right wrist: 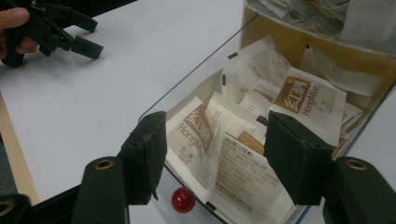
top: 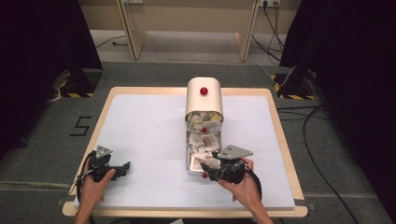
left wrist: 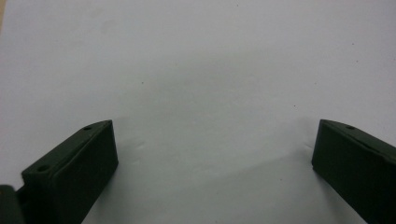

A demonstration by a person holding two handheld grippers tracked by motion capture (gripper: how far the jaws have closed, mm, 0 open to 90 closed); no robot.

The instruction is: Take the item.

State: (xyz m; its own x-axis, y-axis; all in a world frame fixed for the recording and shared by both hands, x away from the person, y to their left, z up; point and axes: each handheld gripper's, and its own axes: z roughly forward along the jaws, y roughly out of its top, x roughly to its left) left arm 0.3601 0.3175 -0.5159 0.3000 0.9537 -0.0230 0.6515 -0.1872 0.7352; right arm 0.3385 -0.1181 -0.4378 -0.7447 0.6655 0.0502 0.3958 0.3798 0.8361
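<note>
Fingers (right wrist: 149, 154) of the right gripper (right wrist: 217, 158) stood partly open above sachets (right wrist: 198, 140) in the drawer (right wrist: 205, 79), gripping nothing; the left gripper (left wrist: 212, 154) gaped empty.

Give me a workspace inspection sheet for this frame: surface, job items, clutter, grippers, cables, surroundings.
Surface: white mat on a wood-edged table.
Job's things: cream box with red knob; its clear drawer pulled out toward the person, full of HongMan sachets; red drawer knob at front.
Clutter: nothing seen.
Grippers: left gripper open, resting on the mat, nothing between its fingers. Right gripper open, at the drawer's front end above the sachets, no grip seen.
Cables: black leads on the floor at right.
Surroundings: grey floor, dark curtains, wooden frame behind.
</note>
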